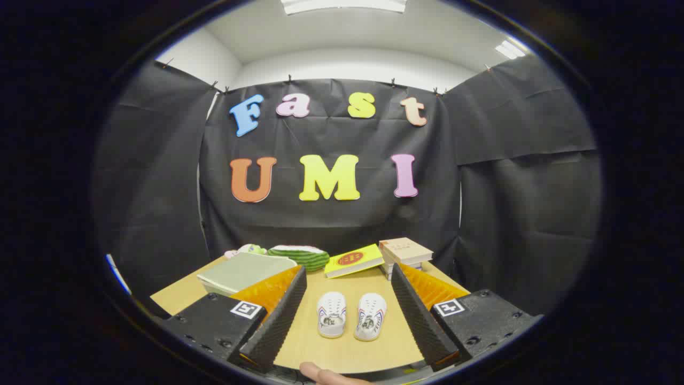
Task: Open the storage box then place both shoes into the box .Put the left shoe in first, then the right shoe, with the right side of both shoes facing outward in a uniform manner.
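Shoes (351,315), white and seemingly blue-trimmed, sit between the open claw's (347,321) fingers.

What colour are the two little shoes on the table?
Mostly white, with red and blue stripes on the sides; the shoes lie between the open tool's fingers in the gripper view.

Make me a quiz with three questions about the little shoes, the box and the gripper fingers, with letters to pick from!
1. Where are the two white shoes?
A. Side by side on the table, between the fingers
B. Inside the storage box
C. On top of the books

2. How many shoes are there?
A. One
B. Two
C. Four

3. How is the storage box?
A. Lid closed
B. Lid open
C. Tipped over

Answers: 1 A, the pair sits on the wooden table, in the gap of the open gripper. 2 B, a left and a right shoe show. 3 A, its flat lid lies closed on top.
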Demonstrator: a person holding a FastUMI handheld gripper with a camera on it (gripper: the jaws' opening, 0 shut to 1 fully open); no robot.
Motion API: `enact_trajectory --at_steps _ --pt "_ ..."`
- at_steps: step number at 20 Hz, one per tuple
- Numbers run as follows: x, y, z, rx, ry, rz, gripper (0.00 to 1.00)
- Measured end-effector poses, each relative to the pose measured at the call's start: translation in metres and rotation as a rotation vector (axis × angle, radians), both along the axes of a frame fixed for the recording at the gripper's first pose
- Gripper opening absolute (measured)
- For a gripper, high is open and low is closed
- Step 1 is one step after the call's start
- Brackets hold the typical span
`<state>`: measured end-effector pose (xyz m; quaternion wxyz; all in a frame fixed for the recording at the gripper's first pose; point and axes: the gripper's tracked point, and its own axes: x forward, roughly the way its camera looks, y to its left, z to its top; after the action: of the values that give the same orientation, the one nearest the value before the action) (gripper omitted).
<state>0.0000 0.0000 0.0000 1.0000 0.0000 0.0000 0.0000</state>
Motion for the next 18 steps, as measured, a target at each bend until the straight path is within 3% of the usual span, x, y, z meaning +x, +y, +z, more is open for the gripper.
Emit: enact_trajectory --at_steps 12,18 --pt "0.015 0.001 -0.012 0.038 0.045 0.044 1.0" --pt "0.054 0.018 -0.02 0.091 0.07 0.108 1.0"
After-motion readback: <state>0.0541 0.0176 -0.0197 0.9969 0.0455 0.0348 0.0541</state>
